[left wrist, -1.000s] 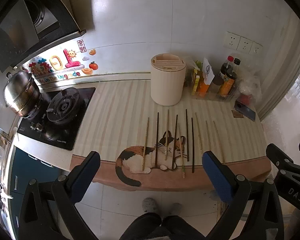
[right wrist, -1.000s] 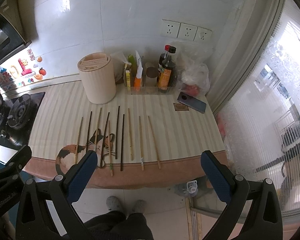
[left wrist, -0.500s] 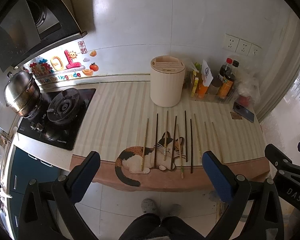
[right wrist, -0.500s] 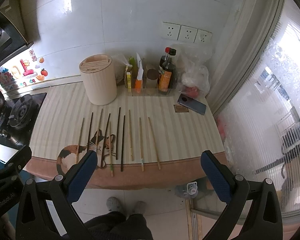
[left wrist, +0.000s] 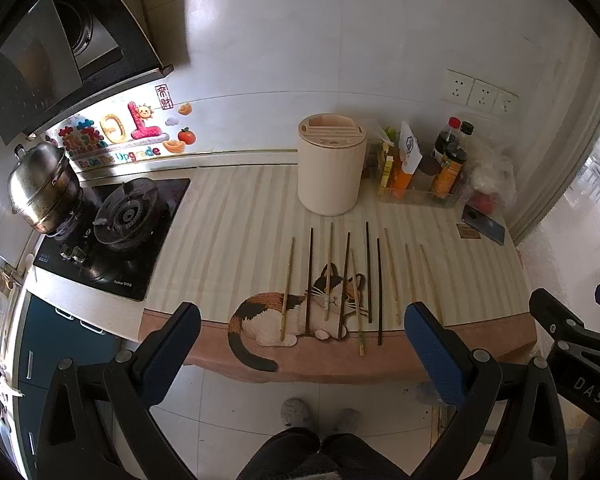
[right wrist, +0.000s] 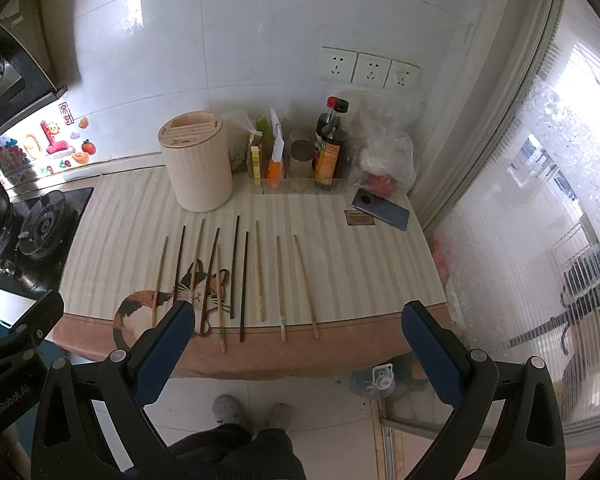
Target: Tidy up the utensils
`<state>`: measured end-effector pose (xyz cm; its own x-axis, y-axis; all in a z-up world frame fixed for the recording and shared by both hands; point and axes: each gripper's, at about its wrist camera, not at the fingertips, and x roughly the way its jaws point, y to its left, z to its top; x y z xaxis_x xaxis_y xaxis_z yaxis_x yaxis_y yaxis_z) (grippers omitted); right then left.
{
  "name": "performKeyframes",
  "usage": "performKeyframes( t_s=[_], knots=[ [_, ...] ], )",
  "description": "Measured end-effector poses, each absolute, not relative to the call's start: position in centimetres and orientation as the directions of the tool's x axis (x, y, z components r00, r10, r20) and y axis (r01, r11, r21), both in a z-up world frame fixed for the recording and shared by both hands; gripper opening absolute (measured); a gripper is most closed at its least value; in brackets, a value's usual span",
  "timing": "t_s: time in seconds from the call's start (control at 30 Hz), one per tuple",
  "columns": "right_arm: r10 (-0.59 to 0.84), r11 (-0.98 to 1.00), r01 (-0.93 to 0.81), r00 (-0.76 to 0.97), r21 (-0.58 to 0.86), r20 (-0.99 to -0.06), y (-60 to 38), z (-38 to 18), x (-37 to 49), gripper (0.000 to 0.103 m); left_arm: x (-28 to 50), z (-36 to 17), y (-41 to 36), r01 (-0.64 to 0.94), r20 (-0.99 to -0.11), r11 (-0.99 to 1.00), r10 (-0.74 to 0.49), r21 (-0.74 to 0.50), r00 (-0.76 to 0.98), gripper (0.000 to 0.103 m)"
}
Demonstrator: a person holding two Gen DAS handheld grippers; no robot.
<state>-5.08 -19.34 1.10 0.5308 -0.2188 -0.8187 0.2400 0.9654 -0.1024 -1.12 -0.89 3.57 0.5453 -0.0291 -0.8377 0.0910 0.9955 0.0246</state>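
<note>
Both grippers spread wide, holding nothing: left gripper (left wrist: 300, 344) and right gripper (right wrist: 296, 340) hover off the near edge of the surface (right wrist: 360, 264). Chopsticks (right wrist: 244, 280) lie in a row, dark and pale mixed, in front of the beige utensil holder (right wrist: 198, 168). Phone (right wrist: 381, 210) right of holder, gas stove (left wrist: 116, 224) left of it.

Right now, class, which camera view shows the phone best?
The right wrist view: the phone lies whole and fairly large near the counter's right end, its round camera ring visible, a small card beside it. The left wrist view shows the phone smaller and squeezed toward the picture's edge, with less detail.
</note>
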Motion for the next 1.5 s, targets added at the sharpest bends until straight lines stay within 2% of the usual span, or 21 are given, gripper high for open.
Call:
performKeyframes(
  t_s=[0.4,0.57,0.63,0.77,0.93,1.1,1.3,1.33,1.4,1.5],
  knots=[
    [-0.217,0.966,0.240,0.535,-0.099,-0.816,-19.4,1.0,-5.3,0.103,-1.5,3.6,-0.9,0.089,-0.834,0.996,-0.032,0.020,0.551,0.103],
    [-0.203,0.966,0.248,0.558,-0.072,-0.805,-20.4,1.5,-5.9,0.103,-0.7,3.2,-2.2,0.080,-0.772,0.994,0.007,0.074,0.636,0.103],
    [-0.170,0.966,0.256,0.586,-0.018,-0.792,-21.5,1.3,-5.6,0.103,0.0,2.3,-2.3,0.063,-0.757,0.993,0.038,0.104,0.652,0.103],
    [-0.111,0.968,0.247,0.603,0.052,-0.790,-23.3,-0.9,-4.2,0.103,1.9,0.2,-2.2,0.033,-0.749,0.996,0.036,0.077,0.662,0.103],
    [-0.051,0.972,0.219,0.567,0.090,-0.822,-24.3,-5.6,-0.7,0.102,5.3,-4.1,-2.1,-0.006,-0.775,0.992,0.105,0.130,0.624,0.103],
    [-0.039,0.972,0.219,0.507,0.084,-0.861,-24.2,-10.1,2.9,0.075,9.7,-10.0,-0.6,-0.049,-0.854,0.992,0.128,0.120,0.505,0.103],
    [-0.018,0.972,0.220,0.404,0.078,-0.915,-23.5,-17.1,8.5,0.056,14.9,-19.0,1.7,-0.050,-0.941,0.995,0.093,0.081,0.325,0.101],
    [-0.015,0.971,0.225,0.384,0.077,-0.923,-23.5,-18.2,9.2,0.055,15.7,-20.8,1.9,-0.039,-0.954,0.997,0.077,0.068,0.290,0.099],
    [-0.003,0.970,0.229,0.342,0.081,-0.940,-23.6,-20.7,10.9,0.055,16.7,-23.6,1.8,-0.013,-0.974,0.999,0.047,0.045,0.222,0.081],
    [0.009,0.971,0.229,0.244,0.067,-0.970,-23.3,-25.1,13.6,0.053,17.8,-27.5,1.0,0.028,-0.993,1.000,0.002,0.005,0.122,0.075]
  ],
)
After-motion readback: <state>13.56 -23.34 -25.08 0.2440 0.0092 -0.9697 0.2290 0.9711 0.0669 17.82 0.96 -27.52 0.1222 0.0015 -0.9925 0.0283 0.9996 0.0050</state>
